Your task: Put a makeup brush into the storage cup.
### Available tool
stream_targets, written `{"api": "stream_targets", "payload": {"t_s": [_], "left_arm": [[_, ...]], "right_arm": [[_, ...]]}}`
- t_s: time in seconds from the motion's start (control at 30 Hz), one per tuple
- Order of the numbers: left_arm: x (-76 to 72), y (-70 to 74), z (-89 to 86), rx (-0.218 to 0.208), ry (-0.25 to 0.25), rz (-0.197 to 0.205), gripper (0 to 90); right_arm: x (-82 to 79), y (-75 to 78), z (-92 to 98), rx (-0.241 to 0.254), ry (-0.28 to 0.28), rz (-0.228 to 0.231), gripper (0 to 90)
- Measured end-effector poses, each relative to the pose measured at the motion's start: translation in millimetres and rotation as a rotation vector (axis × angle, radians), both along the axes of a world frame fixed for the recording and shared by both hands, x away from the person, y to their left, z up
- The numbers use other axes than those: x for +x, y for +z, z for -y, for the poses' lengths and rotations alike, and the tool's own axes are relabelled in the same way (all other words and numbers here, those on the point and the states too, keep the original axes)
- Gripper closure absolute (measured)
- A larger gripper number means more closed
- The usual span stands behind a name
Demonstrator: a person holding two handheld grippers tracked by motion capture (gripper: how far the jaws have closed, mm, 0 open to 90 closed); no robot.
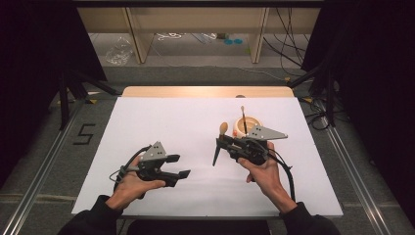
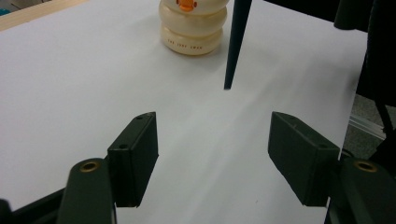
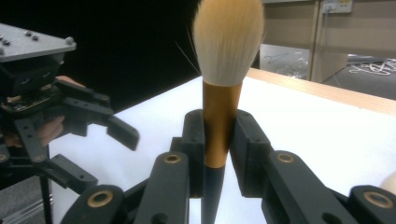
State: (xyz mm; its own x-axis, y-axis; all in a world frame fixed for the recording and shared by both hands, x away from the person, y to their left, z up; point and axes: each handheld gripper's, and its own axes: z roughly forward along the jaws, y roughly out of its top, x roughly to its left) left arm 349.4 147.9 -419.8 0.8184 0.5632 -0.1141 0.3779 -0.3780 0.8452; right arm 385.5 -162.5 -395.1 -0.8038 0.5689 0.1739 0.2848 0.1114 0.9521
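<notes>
Right gripper view: our right gripper (image 3: 218, 140) clamps brush (image 3: 223, 84); left gripper (image 1: 178, 165) gapes empty beside it. Loosening could drop the brush.

Both black grippers, left gripper (image 1: 179, 165) and right gripper (image 1: 218, 142), carry grey three-cornered plates with dark screws, brass-ringed pivots and trailing black cables; the sleeves are dark.

You hold a makeup brush (image 3: 219, 112) with cream-white bristles, a copper-gold ferrule and a dark tapering handle. Your two grippers are matt black with brass-coloured pivot rings. The ribbed holder (image 2: 193, 25) is pale cream with an orange spot, on a white table sheet (image 1: 161, 122).
</notes>
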Motion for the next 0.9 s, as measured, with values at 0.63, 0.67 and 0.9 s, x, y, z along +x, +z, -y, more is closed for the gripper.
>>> {"api": "stream_targets", "payload": {"t_s": [0.63, 0.67, 0.9], "left_arm": [[-13.2, -18.4, -15.4, 0.161, 0.030, 0.035, 26.5], [-13.8, -19.4, -15.9, 0.166, 0.033, 0.037, 25.6], [-16.4, -23.5, -21.0, 0.175, 0.052, 0.034, 22.4]], "right_arm": [[7.4, 9.4, 21.0, -0.053, -0.066, -0.005, 76.7], [8.3, 9.9, 22.3, -0.050, -0.068, -0.004, 76.8], [11.7, 16.2, 31.7, -0.043, -0.090, -0.009, 76.7]]}}
